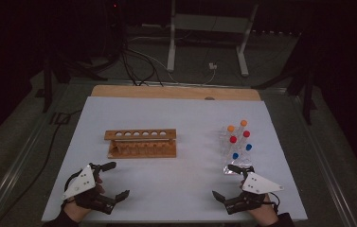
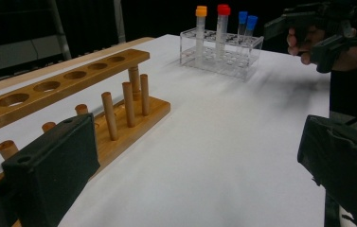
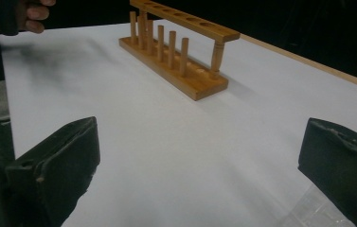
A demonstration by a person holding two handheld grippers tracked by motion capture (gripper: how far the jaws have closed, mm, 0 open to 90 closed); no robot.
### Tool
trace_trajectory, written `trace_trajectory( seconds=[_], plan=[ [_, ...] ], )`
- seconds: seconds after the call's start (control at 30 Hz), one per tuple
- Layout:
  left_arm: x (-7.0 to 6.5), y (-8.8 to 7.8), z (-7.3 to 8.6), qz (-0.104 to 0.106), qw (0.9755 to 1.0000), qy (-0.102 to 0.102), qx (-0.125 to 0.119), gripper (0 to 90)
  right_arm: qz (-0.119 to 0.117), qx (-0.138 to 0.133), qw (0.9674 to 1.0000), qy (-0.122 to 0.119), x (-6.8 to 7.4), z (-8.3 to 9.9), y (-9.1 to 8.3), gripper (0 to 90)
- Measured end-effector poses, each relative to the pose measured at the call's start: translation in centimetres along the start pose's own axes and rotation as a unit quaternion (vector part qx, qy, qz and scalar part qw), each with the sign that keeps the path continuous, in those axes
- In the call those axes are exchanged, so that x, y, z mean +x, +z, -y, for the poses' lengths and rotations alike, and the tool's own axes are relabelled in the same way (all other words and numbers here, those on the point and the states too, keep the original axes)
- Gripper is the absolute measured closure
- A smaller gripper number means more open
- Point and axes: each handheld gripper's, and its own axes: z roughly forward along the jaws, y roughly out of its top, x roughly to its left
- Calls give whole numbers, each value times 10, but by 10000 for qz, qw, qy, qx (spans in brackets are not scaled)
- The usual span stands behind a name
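clear rack (image 1: 235, 156) just beyond right hand-held gripper (image 1: 227, 182)

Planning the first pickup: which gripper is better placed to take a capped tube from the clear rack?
Right, probably. The right gripper stands open just in front of the clear rack of capped tubes; the left gripper, also open, sits nearer the wooden rack.

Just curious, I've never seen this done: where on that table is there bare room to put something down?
Widest bare patch: between the wooden rack and the clear tube rack. Also free: the far strip of the white table and between both claws. Crowded: the right claw almost at the tube rack.
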Motion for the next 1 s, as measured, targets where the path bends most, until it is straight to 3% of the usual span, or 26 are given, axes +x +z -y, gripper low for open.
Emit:
trace_trajectory(
  seconds=[0.43,0.63,1.0],
  plan=[
    [-3,4,0,77,9999,9,151,4,-66,-30,10000,52,-2,0,-3,0],
    [-3,4,1,126,9997,11,192,4,174,-33,9998,-74,-3,1,-3,0],
    [-1,0,2,159,9998,-13,100,4,81,313,9995,-59,0,-1,2,0]
  ],
)
